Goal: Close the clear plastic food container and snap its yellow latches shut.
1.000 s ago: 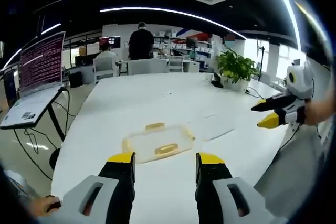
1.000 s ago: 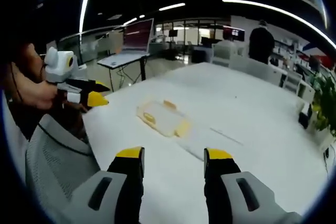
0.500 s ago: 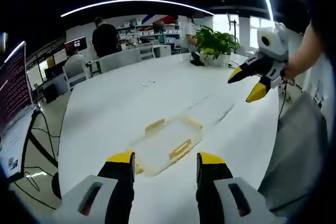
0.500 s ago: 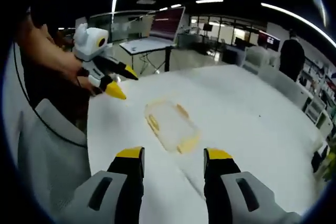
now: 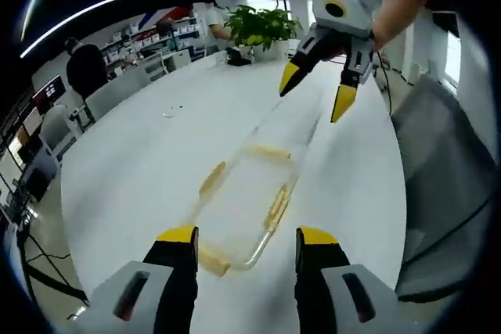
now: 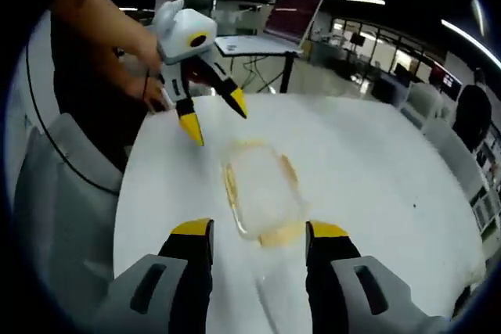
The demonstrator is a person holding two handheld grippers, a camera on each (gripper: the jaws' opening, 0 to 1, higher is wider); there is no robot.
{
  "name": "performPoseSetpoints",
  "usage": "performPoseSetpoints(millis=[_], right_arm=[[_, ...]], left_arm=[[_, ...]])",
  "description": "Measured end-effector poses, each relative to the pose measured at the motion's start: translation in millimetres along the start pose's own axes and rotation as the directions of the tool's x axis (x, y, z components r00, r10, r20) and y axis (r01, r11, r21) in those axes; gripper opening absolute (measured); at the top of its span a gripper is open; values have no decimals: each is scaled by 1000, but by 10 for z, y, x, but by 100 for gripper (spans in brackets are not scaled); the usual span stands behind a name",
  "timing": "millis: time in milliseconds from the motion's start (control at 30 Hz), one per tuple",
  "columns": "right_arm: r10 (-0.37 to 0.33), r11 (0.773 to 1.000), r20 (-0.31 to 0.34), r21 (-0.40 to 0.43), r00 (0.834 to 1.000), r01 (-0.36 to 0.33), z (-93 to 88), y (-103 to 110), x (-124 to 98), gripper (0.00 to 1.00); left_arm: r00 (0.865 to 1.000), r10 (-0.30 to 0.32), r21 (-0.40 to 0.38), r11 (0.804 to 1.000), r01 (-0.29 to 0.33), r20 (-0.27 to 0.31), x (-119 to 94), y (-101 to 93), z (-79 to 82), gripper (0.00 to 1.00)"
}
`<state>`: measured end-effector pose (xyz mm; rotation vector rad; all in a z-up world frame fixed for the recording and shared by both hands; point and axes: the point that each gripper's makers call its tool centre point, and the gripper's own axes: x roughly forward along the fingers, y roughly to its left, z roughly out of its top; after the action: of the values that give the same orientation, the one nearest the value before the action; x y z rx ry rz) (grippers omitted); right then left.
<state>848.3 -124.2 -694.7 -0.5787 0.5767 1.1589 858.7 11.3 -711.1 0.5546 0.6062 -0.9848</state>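
The clear plastic container lies flat on the white table, with yellow latches along its sides and ends. A faint clear flat piece, perhaps the lid, lies just beyond it. My left gripper is open, its tips straddling the container's near end. My right gripper hangs open above the far end, held by a hand. From the right gripper view, the container sits just ahead of my open right gripper. The left gripper hovers open over the container's far end.
A grey chair stands by the table's edge, and shows again as the chair. Potted plants stand at the table's far end. A laptop sits on a side stand. A person is far behind.
Both grippers have come in over the container from opposite ends, and both views have swung with them. The container lies where it was. Both grippers stay open.
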Motion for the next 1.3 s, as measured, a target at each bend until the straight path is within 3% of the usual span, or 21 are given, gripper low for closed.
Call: performPoseSetpoints(millis=[233, 467, 600, 833, 1033, 1100, 1300], right_arm=[[62, 995, -62, -74, 996, -66, -44, -77, 142, 46], [109, 985, -140, -120, 984, -126, -109, -177, 313, 46], [141, 973, -217, -148, 966, -175, -212, -193, 395, 46], [173, 961, -295, -157, 940, -226, -322, -221, 511, 47], [177, 954, -340, -173, 924, -246, -391, -240, 612, 46], [183, 955, -348, -158, 920, -250, -400, -242, 638, 46], [188, 956, -388, -137, 902, -258, -498, -235, 679, 46]], left_arm=[[997, -58, 54, 997, 61, -49, 73, 158, -112, 45], [978, -157, 103, 980, 171, -137, 158, 215, -308, 45], [970, -176, 118, 973, 197, -165, 183, 291, -370, 45], [958, -221, 124, 961, 245, -183, 242, 382, -424, 45], [936, -278, 140, 940, 311, -215, 318, 330, -506, 45], [922, -318, 121, 929, 349, -219, 331, 266, -531, 45], [912, -334, 134, 919, 372, -238, 388, 264, -597, 45]])
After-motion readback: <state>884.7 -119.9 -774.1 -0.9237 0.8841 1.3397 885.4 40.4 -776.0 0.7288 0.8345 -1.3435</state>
